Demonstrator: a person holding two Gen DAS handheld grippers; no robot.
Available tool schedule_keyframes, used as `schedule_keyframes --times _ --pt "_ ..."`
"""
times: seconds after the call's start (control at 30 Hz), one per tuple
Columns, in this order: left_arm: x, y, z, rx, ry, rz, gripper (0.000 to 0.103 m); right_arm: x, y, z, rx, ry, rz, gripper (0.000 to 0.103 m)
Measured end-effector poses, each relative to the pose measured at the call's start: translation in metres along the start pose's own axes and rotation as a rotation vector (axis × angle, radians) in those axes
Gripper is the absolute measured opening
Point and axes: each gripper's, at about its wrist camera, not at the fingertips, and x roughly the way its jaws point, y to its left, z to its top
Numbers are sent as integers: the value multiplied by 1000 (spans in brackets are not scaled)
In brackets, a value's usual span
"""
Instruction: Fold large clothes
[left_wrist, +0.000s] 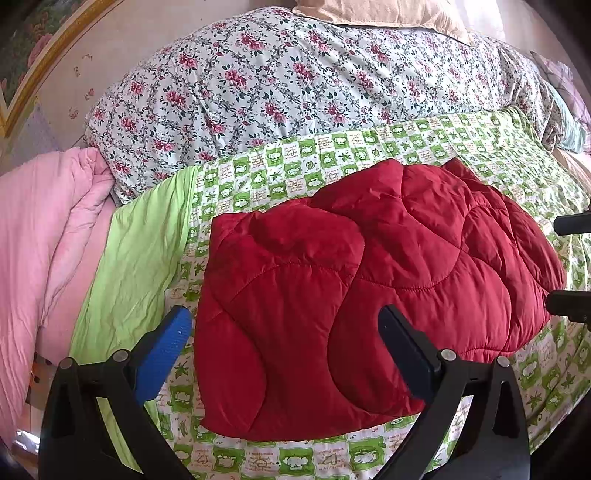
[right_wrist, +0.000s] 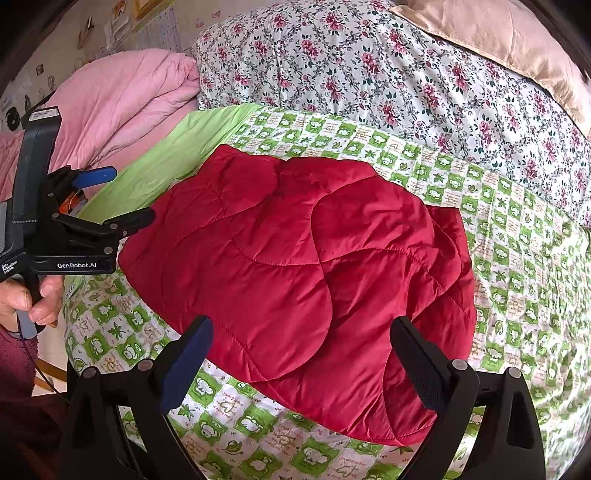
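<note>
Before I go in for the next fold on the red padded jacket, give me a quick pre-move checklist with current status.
1. Left claw open and empty: ok, jaws spread wide, nothing between them.
2. Right claw open and empty: ok, same.
3. Red padded jacket lying on the green checked quilt, not hanging off the edge: ok.
4. Jacket already folded into a compact bundle: ok, layers overlap; sleeves are tucked out of sight, so neatness inside cannot tell.
5. Near hem reachable by both claws: ok, it lies just ahead of both.
6. Floral quilt and pink quilt away from the jacket: ok.
</note>
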Motion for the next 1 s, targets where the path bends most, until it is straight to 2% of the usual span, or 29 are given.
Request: schedule_keyframes --times 0.4,1.0 --pt "10 2 1 -19 31 2 101 9 -10 1 21 8 2 97" --pt "8 2 3 -25 26 8 101 13 -19 0 41 9 -6 97"
